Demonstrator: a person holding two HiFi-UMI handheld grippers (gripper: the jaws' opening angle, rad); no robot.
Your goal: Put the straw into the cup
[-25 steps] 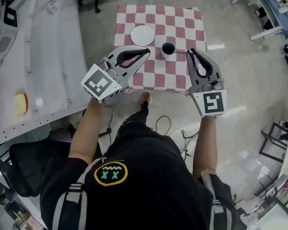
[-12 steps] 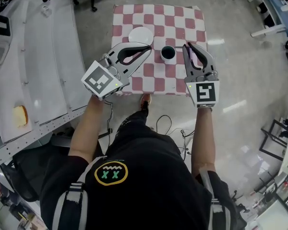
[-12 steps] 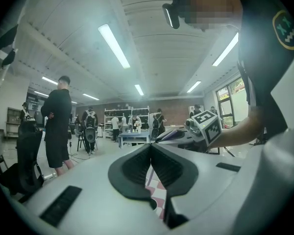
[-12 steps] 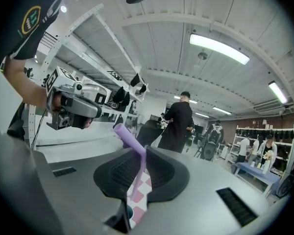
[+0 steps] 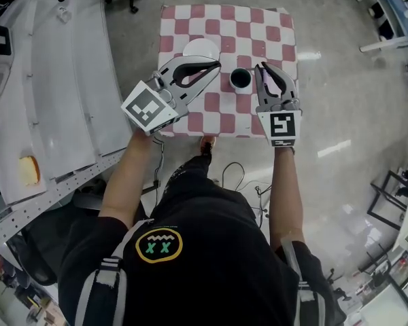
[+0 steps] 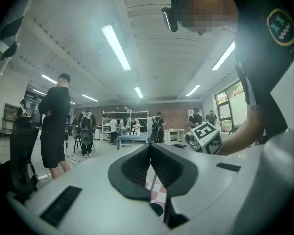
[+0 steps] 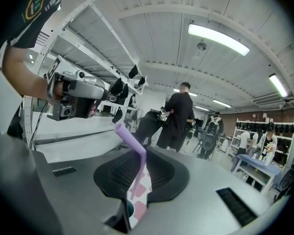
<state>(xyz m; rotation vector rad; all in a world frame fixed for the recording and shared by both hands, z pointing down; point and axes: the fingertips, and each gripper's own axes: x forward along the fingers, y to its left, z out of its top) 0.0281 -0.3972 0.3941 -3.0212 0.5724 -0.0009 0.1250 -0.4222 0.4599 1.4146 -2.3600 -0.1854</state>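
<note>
- The right gripper point(image 7: 139, 156), centre of its own view, is clenched on the purple straw point(image 7: 129, 140), which sticks up toward the upper left.
- The left gripper point(image 6: 150, 147) is pinched together on nothing.
- The straw is probably light, thin-walled and easy to crush, so a gentle mid-shaft hold suits it.
- The cup point(image 5: 240, 78) stands on the checkered table point(image 5: 258, 26), upper middle of the head view.

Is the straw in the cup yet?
No, the right gripper has the purple straw clamped in its jaws, beside the cup rather than in it.

Overhead; gripper views seemingly tilted upward
</note>
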